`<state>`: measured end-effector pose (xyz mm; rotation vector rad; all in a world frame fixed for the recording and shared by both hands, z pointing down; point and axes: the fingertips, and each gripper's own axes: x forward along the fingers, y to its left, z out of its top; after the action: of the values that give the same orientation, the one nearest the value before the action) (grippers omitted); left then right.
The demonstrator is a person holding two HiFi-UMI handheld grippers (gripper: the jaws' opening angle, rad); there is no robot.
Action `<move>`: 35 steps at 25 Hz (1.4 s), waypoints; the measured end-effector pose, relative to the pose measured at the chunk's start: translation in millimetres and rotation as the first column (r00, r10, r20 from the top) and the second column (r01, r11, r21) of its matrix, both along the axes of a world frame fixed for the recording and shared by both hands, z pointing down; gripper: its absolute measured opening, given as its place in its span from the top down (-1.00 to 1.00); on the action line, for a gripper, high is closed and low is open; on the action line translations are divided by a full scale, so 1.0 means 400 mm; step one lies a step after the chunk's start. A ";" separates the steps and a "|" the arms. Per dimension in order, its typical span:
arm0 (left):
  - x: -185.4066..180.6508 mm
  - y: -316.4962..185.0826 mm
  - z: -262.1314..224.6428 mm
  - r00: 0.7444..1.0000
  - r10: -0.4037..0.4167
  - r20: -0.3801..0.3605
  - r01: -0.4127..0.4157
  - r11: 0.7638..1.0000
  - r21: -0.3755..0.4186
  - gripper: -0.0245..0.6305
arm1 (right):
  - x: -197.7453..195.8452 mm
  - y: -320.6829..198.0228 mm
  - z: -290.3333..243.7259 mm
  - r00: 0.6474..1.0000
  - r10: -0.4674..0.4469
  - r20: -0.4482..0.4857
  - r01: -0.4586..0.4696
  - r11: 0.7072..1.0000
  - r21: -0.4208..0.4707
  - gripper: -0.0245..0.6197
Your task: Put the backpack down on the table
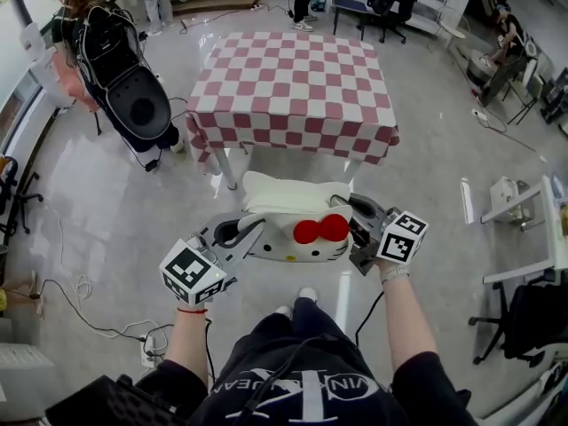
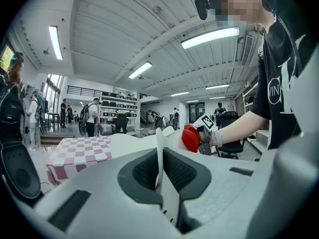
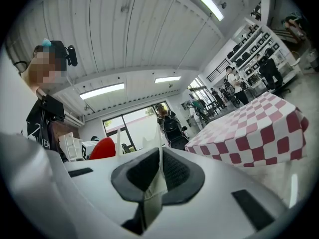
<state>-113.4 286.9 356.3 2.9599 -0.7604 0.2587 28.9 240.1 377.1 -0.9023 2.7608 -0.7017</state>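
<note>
Pinching from both sides: L tongs & R tongs each closed tight on a thin white fabric edge of soft white backpack w/ red bow, held mid-air, short of red-white checked cloth tabletop.

Backpack between the tools looks smooth, leather-like; left tool and right tool matt grey plastic, pads dark, ribbed; beyond them, surface cloth-covered; floor glossy.

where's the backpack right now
In the head view the white backpack is held off the floor at centre, between the left gripper and the right gripper, just short of the checkered table.
</note>
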 end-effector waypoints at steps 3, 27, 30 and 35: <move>0.018 -0.019 0.005 1.000 -0.007 -0.004 0.007 1.000 -0.003 0.86 | 0.018 -0.017 0.002 1.000 -0.003 -0.006 0.003 1.000 0.002 0.88; 0.048 -0.490 0.014 1.000 -0.006 0.019 0.006 1.000 -0.031 0.86 | 0.045 -0.478 0.024 0.999 -0.038 0.010 0.038 0.999 -0.029 0.88; 0.072 -0.492 0.037 1.000 -0.009 0.020 0.010 0.999 -0.033 0.86 | 0.068 -0.477 0.049 0.999 -0.044 0.010 0.045 0.998 -0.032 0.89; 0.097 -0.550 0.046 1.000 0.002 0.027 0.000 0.999 -0.046 0.86 | 0.092 -0.534 0.061 0.999 -0.049 0.007 0.049 0.998 -0.037 0.89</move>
<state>-74.6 66.8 374.8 2.9197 -0.7457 0.3121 65.8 26.5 401.7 -0.8410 2.7822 -0.7650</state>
